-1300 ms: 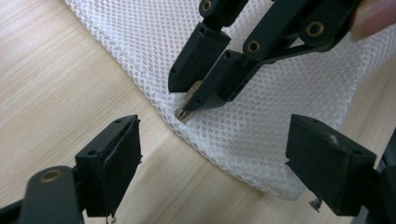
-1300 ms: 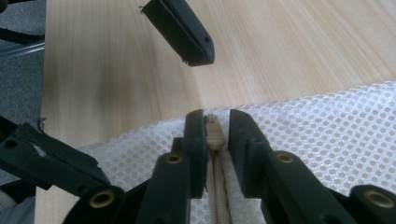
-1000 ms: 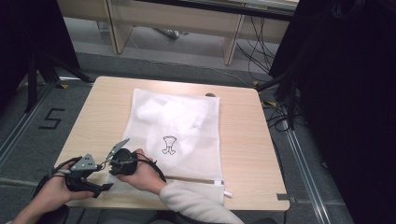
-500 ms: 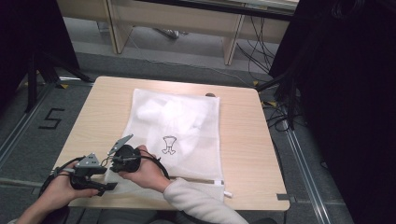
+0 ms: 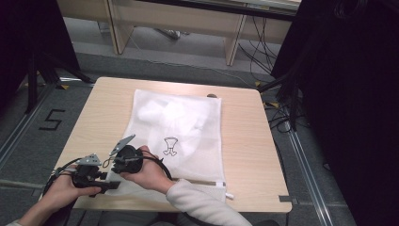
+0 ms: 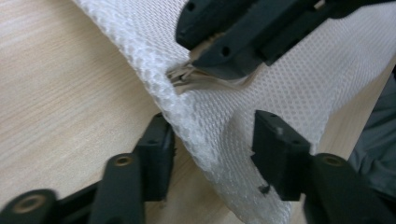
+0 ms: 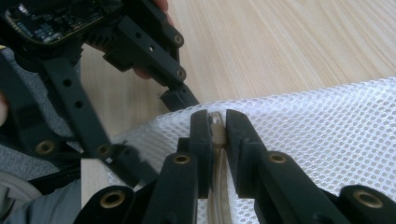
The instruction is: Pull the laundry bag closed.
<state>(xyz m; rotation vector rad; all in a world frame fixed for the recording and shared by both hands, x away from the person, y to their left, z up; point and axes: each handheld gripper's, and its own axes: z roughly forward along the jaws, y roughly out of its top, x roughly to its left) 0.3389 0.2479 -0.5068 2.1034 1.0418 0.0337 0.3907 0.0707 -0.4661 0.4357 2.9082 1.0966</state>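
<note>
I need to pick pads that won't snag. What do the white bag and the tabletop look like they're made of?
The bag looks like soft white synthetic mesh: open honeycomb holes, limp folds. The table looks like pale wood or wood-look laminate: straight grain lines, smooth matte surface.

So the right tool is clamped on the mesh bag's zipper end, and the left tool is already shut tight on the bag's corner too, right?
Not quite. The right tool is clamped on the zipper end of the mesh bag, but the left tool isn't shut on it yet. Its jaws have just been closing, and the left gripper view shows them straddling the bag's corner with gaps either side.
</note>
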